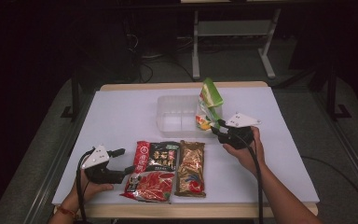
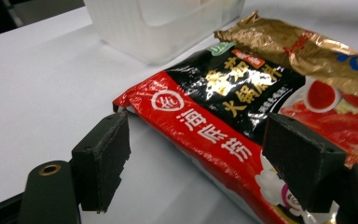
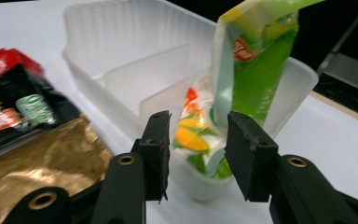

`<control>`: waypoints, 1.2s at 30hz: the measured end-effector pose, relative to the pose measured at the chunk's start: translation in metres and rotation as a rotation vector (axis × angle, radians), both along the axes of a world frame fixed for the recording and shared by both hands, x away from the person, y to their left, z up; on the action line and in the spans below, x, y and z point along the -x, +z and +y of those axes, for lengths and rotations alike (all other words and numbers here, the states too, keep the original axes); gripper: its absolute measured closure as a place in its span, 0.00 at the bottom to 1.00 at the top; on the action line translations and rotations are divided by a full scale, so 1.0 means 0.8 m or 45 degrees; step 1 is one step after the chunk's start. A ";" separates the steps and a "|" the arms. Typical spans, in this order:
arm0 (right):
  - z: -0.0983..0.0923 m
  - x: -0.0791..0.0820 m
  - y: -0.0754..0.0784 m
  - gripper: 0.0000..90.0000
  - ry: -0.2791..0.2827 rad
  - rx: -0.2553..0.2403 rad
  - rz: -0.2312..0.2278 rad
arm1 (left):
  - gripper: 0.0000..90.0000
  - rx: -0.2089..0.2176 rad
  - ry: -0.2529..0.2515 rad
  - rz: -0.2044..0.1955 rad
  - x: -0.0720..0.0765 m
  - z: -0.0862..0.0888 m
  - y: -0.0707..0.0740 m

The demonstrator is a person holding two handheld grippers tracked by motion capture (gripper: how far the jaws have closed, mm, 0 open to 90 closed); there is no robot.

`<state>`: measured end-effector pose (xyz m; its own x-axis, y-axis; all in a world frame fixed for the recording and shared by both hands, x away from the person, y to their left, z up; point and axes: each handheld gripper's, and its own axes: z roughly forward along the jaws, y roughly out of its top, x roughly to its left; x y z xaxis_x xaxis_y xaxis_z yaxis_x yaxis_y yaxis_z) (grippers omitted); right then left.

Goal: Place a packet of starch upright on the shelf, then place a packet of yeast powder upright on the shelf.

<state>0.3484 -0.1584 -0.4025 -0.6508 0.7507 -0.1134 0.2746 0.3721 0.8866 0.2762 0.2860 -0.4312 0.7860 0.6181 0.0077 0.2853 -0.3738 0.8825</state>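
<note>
the right gripper (image 3: 196, 154) jaws stand apart, empty, just short of the green packet (image 3: 256, 65), which stands on end, long axis upright, in the clear bin (image 3: 121, 60) end compartment. left gripper (image 2: 191, 163) open beside the red packet (image 2: 205, 135).

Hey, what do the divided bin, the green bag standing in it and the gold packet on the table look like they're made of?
Divided bin: likely frosted translucent plastic; the table shows dimly through its walls.
Green bag: seemingly glossy printed plastic film, creased, with bright highlights.
Gold packet: probably metallised foil or film; it is crinkled and reflects light like metal.
</note>
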 end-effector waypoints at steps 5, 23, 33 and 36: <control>-0.004 0.017 -0.002 0.63 0.048 0.016 0.035 | 0.25 -0.011 -0.011 -0.001 0.001 -0.003 0.001; -0.027 0.047 -0.014 0.53 0.152 0.017 0.125 | 0.25 -0.027 -0.032 0.010 0.002 -0.006 -0.001; -0.032 0.045 -0.023 0.49 0.166 -0.001 0.186 | 0.25 -0.023 -0.032 -0.003 -0.001 -0.011 0.001; -0.032 0.046 -0.027 0.48 0.172 0.016 0.199 | 0.25 -0.036 -0.037 0.004 -0.003 -0.014 0.000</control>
